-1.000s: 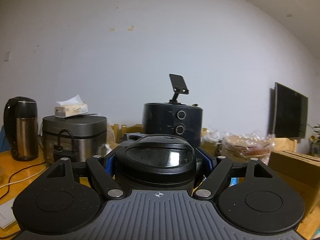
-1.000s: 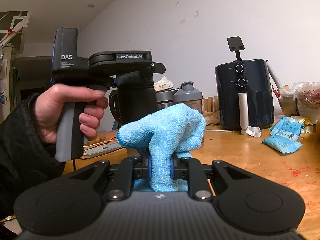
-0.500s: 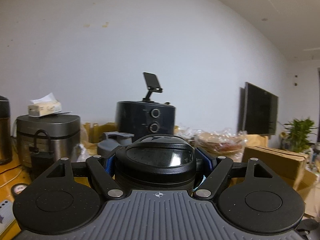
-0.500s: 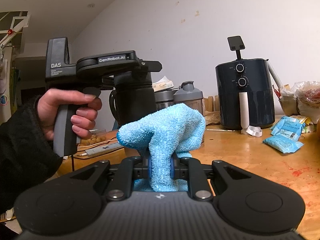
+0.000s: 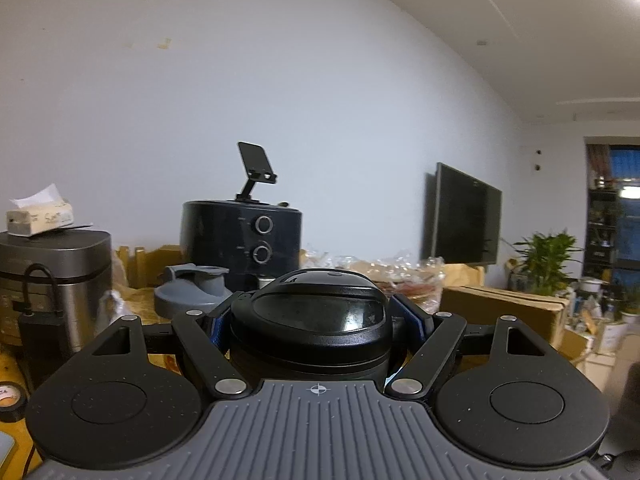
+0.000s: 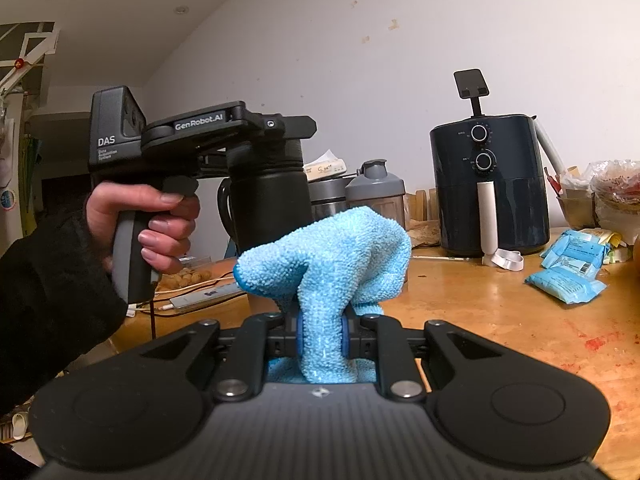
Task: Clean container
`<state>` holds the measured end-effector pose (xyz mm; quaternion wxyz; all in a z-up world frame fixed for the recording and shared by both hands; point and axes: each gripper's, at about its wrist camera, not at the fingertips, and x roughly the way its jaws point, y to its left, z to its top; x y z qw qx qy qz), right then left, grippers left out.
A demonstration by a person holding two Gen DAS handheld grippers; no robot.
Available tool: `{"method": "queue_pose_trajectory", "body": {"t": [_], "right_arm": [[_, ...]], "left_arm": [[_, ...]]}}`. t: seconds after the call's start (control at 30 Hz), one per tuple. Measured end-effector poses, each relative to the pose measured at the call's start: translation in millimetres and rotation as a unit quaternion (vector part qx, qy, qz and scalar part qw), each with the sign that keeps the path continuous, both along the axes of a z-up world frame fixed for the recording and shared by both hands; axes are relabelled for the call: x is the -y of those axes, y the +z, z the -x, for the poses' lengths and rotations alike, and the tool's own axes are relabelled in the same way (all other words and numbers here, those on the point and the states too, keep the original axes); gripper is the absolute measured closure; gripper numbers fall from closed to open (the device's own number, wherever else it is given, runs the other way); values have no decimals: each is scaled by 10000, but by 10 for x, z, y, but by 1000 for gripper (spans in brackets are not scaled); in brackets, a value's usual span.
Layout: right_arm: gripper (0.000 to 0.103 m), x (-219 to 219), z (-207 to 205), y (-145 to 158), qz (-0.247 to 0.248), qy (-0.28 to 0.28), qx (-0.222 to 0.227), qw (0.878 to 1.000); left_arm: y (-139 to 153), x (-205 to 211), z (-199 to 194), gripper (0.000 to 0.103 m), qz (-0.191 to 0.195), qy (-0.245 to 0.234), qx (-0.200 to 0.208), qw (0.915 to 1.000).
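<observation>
A: Status?
B: Left hand-held gripper (image 6: 276,148) clamped on black container (image 6: 270,204), lifted off surface (image 6: 500,312). Right hand-held gripper (image 6: 322,338) pinching blue cloth (image 6: 332,256), just beside.
A: Wiped?
B: No contact yet. Wiping pending.

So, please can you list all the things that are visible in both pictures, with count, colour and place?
black container: 1, black, lifted off the table in the left gripper
cloth: 1, light blue, pinched in the right gripper
air fryer: 1, dark blue, back of table by the wall
phone stand: 1, black, on top of the air fryer
shaker bottle: 1, grey lid, behind the cloth
rice cooker: 1, silver, left of the shaker bottle
tissue box: 1, white, on the rice cooker
blue packets: several, table right
table: 1, wooden
television: 1, black, wall
plant: 1, green, far right
left gripper: 1, black, held by a hand
right gripper: 1, black
</observation>
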<state>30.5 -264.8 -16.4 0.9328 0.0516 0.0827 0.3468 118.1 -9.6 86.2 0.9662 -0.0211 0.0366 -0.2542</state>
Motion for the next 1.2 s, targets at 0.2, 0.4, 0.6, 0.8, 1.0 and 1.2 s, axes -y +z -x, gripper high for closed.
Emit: {"method": "queue_pose_trajectory", "body": {"t": [0.2,0.4,0.6,0.8,1.0,1.2], "right_arm": [[89,-3,12,4,-3,7,14,10000],[89,6,15,0,9,11,2,10000],[89,4,21,-5,10,27,0,10000],[89,3,32,-15,11,53,-1,10000],[89,15,23,-19,9,48,-11,10000],[89,8,15,-23,13,63,-26,10000]], "left_arm": [[-17,-60,-18,27,6,-350,22,9994],[-25,-130,-67,27,14,-715,-11,9974],[-24,-165,-113,27,-19,-959,-61,9954],[-33,-190,-153,27,-26,-1182,-57,9930],[-38,-196,-171,27,-32,-1261,-50,9920],[-38,-194,-158,27,-27,-1264,-51,9920]]}}
